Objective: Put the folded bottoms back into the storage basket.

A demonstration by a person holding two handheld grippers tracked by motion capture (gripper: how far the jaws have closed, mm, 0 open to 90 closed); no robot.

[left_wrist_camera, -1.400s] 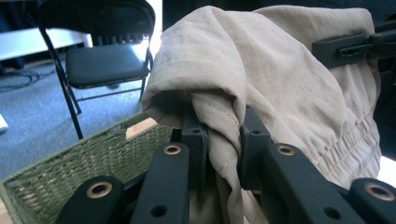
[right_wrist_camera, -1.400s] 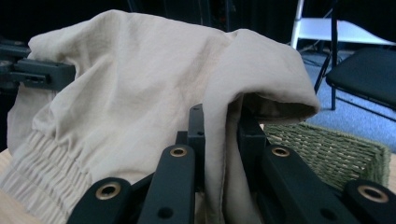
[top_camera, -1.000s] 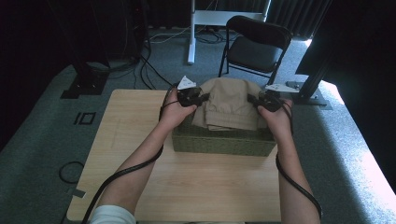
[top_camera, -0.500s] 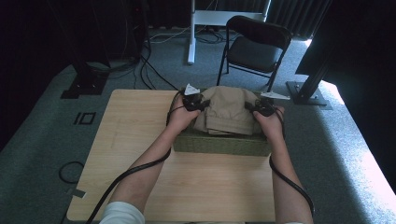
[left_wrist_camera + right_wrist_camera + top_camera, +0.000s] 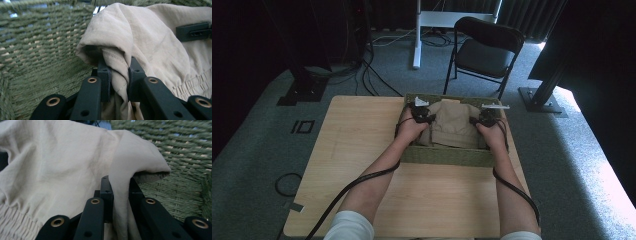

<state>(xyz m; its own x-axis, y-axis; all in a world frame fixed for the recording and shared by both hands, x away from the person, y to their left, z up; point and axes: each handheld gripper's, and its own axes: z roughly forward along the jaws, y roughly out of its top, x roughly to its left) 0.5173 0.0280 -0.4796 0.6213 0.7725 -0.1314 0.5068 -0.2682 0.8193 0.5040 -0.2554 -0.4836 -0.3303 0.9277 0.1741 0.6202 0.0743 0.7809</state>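
On the wooden desk (image 5: 362, 150), a folded beige garment (image 5: 452, 125) that sat heaped above the green woven basket (image 5: 447, 156) a second ago has now sunk inside it, at the far right. The left hand-held gripper (image 5: 422, 116) and right hand-held gripper (image 5: 484, 120) each pinch a fold of it, so letting go likely comes next.

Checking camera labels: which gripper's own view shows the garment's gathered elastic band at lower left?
The right gripper: the tan garment's band sits lower left there; the left gripper has it lower right.
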